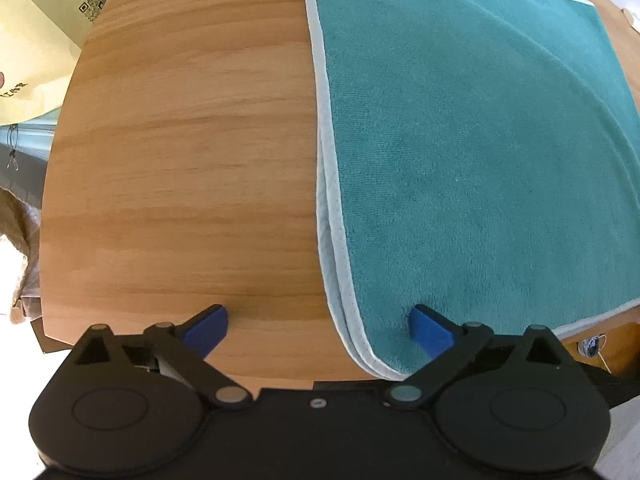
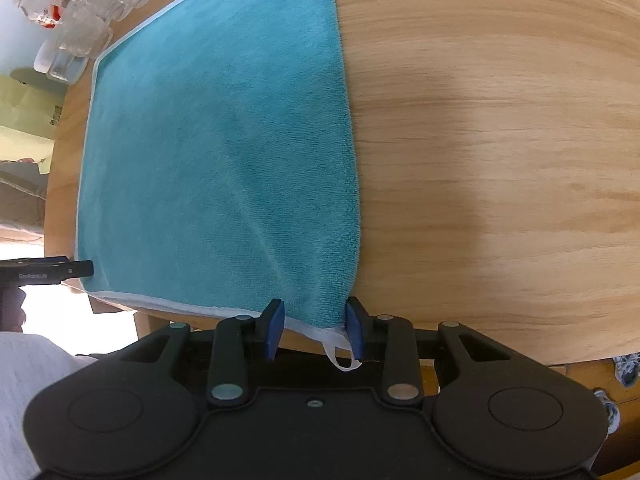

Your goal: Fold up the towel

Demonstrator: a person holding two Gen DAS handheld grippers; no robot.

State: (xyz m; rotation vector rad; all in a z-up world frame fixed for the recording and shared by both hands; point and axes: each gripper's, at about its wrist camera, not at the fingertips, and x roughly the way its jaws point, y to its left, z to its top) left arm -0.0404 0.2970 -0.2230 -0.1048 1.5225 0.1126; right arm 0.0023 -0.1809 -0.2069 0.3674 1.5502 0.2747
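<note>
The towel point(image 1: 480, 152) lay flat on the table point(image 1: 180, 160), already doubled at least once: along its left edge two pale hems point(image 1: 330, 240) ran stacked one over the other, and its right edge was a soft fold with no hem. Its near edge reached the table's front rim. The left gripper point(image 1: 320, 326) stood at the towel's near left corner with its jaws spread wide, one blue pad over bare wood to the left of the towel, the other over the pile, nothing pinched. The right gripper point(image 2: 314, 326) was at the towel's near right corner, jaws partly open on either side of that corner and its white loop point(image 2: 340, 354), which dangled off the rim; whether either pad touched cloth I could not tell. That could be two hands closing in for another fold or letting go after one. If they closed, my worry was the left corner, where the hems splayed apart slightly: a shallow pinch might catch only the top layer and peel the fold open. On the right, the jaws might nip the loop alone. Beyond the towel's far left corner in the right view stood clear plastic containers point(image 2: 76, 16) that a flung edge might knock.
</note>
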